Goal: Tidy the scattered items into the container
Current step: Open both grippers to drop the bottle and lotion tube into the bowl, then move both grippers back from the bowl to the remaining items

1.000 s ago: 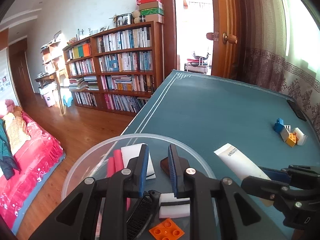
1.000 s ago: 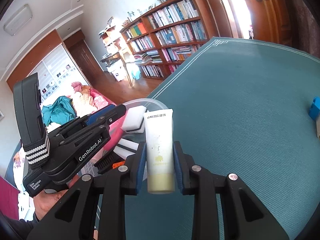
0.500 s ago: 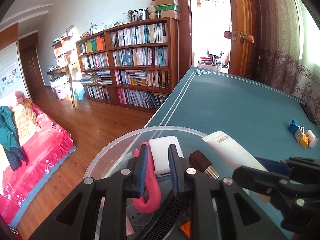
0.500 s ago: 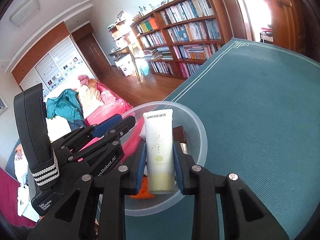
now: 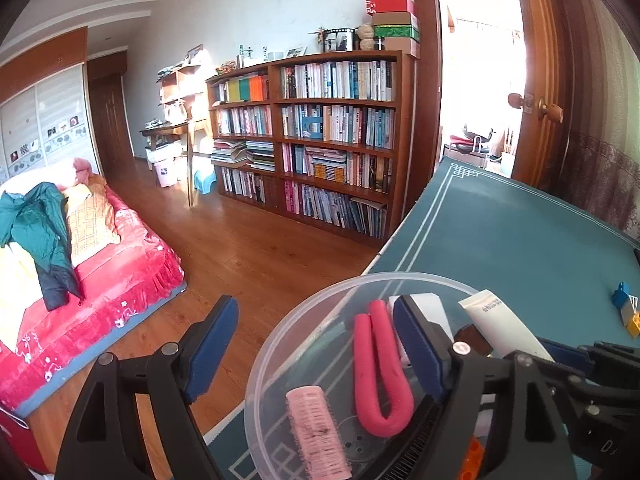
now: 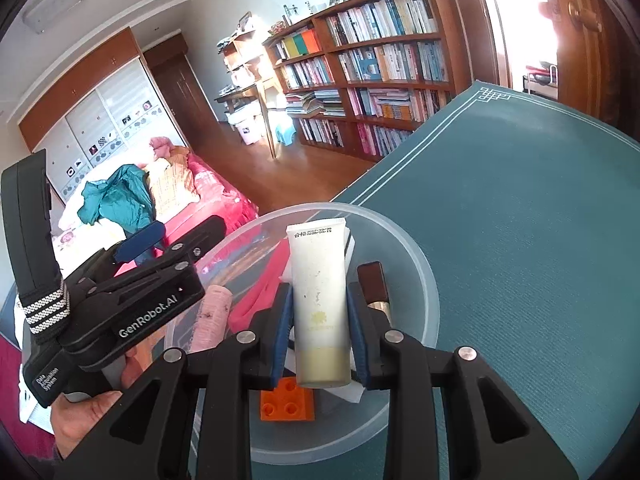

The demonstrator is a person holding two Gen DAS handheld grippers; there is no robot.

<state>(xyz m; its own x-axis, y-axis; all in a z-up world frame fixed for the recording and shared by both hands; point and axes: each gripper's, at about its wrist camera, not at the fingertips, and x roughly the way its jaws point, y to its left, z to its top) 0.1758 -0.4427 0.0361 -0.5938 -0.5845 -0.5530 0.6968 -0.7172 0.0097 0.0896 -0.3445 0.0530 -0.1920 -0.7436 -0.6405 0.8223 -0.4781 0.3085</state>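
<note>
**Tube over the bowl, release pending**

Left wrist view: my left gripper [image 5: 316, 344] stands wide open with nothing between its blue pads; its right finger sits inside the clear plastic bowl [image 5: 280, 336], its left finger outside the rim, over the floor side. The bowl rests at the near left edge of the teal table [image 5: 520, 236]. Inside I see a pink foam curler [image 5: 380, 376] bent into a U, a pale pink hair roller [image 5: 316, 432] and a white sponge block [image 5: 430, 308]. The white tube [image 5: 500, 328] enters from the right, over the bowl's right rim. Toy blocks [image 5: 626, 312] lie well apart at the far right of the table.

Right wrist view: my right gripper [image 6: 320, 320] is closed on the white tube [image 6: 320, 300], pinching its lower half, crimped end pointing away. The tube hangs above the bowl [image 6: 424, 280], over an orange toy brick [image 6: 286, 400] and a brown-capped item [image 6: 372, 280].

Judgement: this is the placing step for the tube. Next calls for opening the right jaws to drop it, then fetching the blocks.
</note>
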